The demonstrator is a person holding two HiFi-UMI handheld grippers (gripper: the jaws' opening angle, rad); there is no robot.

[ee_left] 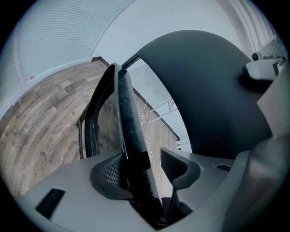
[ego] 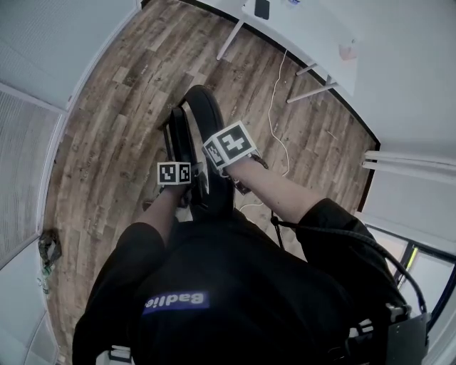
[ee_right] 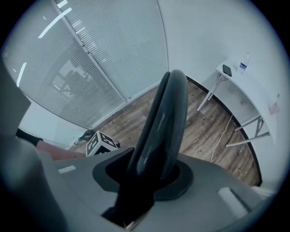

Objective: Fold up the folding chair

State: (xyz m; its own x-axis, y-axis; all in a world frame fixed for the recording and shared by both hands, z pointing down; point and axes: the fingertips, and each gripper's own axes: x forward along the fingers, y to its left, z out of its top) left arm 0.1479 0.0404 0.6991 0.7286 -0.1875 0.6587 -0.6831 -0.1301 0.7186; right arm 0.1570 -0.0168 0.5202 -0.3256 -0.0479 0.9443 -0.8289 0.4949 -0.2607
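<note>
folding chair [ego: 203, 117] held between two hand-held grippers, seen from the head and from each gripper. the chair was standing on the wooden floor [ego: 107, 142], well apart from the white worktop [ego: 313, 36] and on the near side of it. its two black rounded panels were upright, edge-on and close together. a white cable [ego: 274, 107] lay on the floor between the worktop and the chair. a dark flat object [ego: 261, 8] lay on the worktop.

left hand-held gripper [ee_left: 142, 167]: placed on the side of the chair farther from the worktop, with its jaws released. the edge of the thin panel [ee_left: 131, 131] was lying between them, against one mesh pad [ee_left: 108, 170]. the other pad was set apart from it, with floor visible through the gap.

right hand-held gripper [ee_right: 147, 174]: placed on the side of the chair nearer the worktop. it was clenched on the rim of the thick panel [ee_right: 165, 118], which filled the space between its jaws. its marker cube [ego: 229, 145] was turned up toward the head camera.

the person's black sleeves [ego: 313, 221] were seen reaching from the lower edge of the head view to both grippers.
</note>
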